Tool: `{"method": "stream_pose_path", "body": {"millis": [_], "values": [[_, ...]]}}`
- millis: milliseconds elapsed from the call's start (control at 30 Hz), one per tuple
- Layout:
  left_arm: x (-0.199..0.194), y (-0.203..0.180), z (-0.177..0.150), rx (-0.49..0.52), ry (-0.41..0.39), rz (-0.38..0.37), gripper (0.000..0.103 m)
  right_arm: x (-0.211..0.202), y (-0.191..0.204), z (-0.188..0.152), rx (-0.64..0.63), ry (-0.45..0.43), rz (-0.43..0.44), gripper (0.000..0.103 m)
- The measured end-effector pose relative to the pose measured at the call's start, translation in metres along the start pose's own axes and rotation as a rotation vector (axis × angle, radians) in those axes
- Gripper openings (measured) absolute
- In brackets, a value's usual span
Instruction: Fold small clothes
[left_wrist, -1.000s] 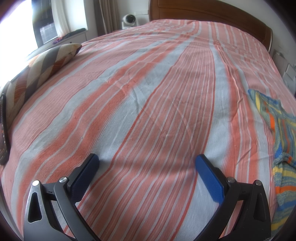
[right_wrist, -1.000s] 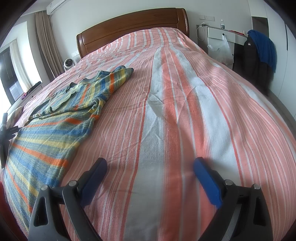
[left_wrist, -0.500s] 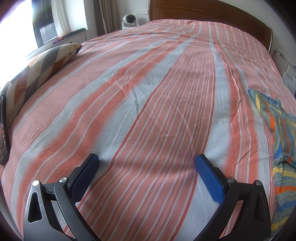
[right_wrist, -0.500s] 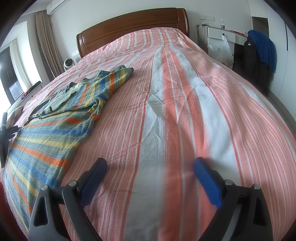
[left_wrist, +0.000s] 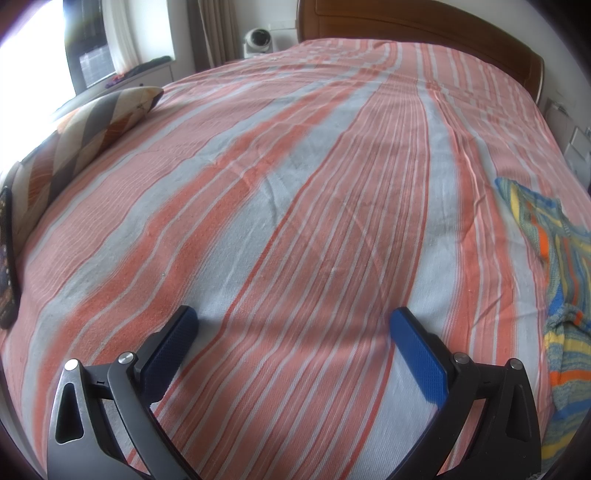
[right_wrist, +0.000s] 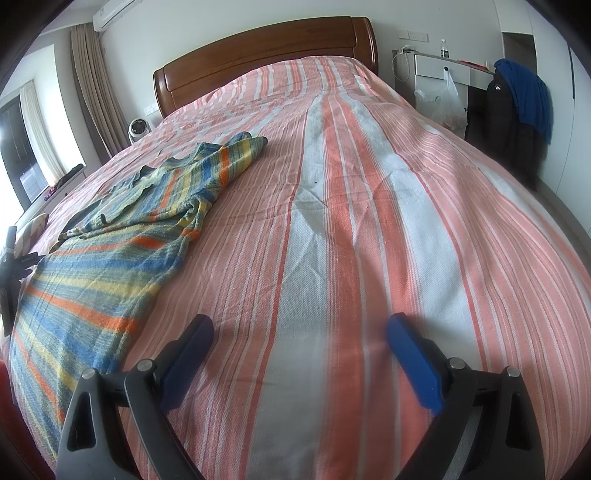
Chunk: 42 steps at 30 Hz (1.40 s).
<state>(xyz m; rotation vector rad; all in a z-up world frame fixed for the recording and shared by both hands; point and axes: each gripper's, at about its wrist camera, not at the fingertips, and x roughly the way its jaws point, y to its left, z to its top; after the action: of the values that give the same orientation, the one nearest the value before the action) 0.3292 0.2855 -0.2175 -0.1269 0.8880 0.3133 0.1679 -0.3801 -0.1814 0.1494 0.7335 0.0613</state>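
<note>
Left gripper (left_wrist: 293, 321): jaws spread wide, nothing between them, blue pads (left_wrist: 417, 354) low over the striped bedspread (left_wrist: 295, 184); contact with it cannot be told. Right gripper (right_wrist: 299, 328): jaws likewise wide apart and empty, above bare bedspread. Striped shirt (right_wrist: 122, 240) lies spread and rumpled on the bed, left of the right gripper, well right of the left one. Pillow (left_wrist: 85, 129) at far left edge.
</note>
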Motion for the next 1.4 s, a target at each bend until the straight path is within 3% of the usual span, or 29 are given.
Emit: {"method": "stream_pose_path", "body": {"millis": [1400], "values": [[0.0003,-0.0005,0.0004,-0.001,0.0,0.0,0.103,-0.0012,-0.0001,-0.001,-0.003,-0.005,-0.004,0.094]]}}
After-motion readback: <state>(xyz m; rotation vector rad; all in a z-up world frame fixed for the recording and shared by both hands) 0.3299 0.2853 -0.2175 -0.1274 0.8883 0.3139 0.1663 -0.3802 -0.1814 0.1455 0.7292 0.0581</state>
